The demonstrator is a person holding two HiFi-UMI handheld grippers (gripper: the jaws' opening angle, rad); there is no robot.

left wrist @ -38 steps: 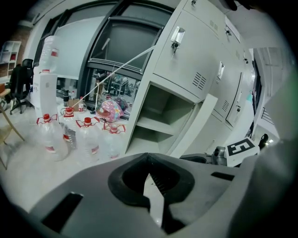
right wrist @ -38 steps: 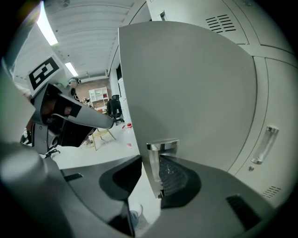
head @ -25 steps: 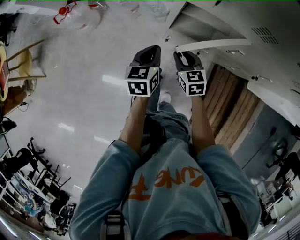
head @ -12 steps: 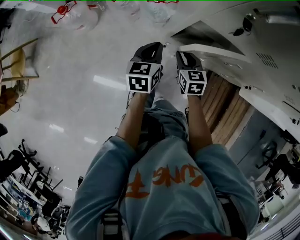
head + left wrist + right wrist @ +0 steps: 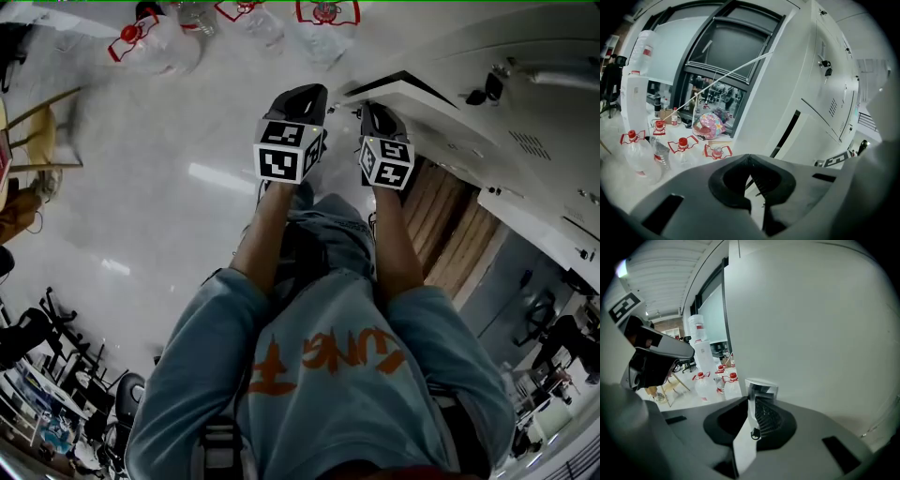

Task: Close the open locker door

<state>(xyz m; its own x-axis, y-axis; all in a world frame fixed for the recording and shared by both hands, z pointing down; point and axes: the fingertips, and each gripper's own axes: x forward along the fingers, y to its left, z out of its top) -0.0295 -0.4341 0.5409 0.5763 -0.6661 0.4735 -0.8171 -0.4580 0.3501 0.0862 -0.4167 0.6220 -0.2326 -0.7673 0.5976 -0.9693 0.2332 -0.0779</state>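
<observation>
The white locker door (image 5: 412,95) stands ajar from the locker bank (image 5: 530,112), with a narrow dark gap behind it. My right gripper (image 5: 377,113) is at the door's free edge. In the right gripper view the thin door edge (image 5: 744,448) and a metal latch (image 5: 761,389) lie between the closing jaws, and the ridged pad touches the edge; the door face (image 5: 815,329) fills the right side. My left gripper (image 5: 302,99) hangs just left of it, shut on nothing. In the left gripper view (image 5: 750,158) the door (image 5: 813,140) is ahead to the right.
Several water bottles with red caps (image 5: 150,42) stand on the floor ahead, also seen as bottles (image 5: 642,157) in the left gripper view. Wooden planks (image 5: 459,225) lean by the lockers at the right. A chair (image 5: 37,131) is at the far left.
The door has swung toward the lockers and the dark opening behind it has narrowed. Both grippers have moved forward a little, the right one staying at the door's edge.
</observation>
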